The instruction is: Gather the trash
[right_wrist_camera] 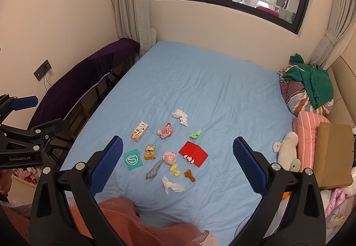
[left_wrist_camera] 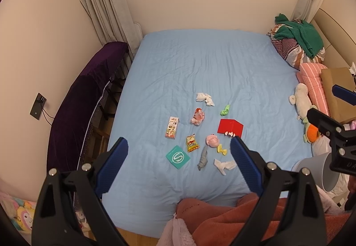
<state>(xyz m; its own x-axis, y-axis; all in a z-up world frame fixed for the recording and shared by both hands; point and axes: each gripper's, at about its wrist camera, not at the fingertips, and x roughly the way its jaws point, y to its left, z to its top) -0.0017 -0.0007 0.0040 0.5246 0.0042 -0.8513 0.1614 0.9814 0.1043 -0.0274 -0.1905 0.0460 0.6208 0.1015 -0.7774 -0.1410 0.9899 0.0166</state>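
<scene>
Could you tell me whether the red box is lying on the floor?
No, the red box lies on the blue bedsheet, among the scattered trash.

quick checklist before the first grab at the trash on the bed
1. Left gripper open, nothing held: ok.
2. Right gripper open, nothing held: ok.
3. Trash in view on the blue sheet, pieces lying apart: white tissue, grey wad, yellow wrapper, snack packet: ok.
4. Bin within sight: only a grey rim at the left view's right edge; opening cannot tell.
5. Non-trash clear of the pile: plush toy and pillows sit off to the right: ok.
6. Brown loops hidden behind a finger in the left view: not ok, use the right view.
</scene>
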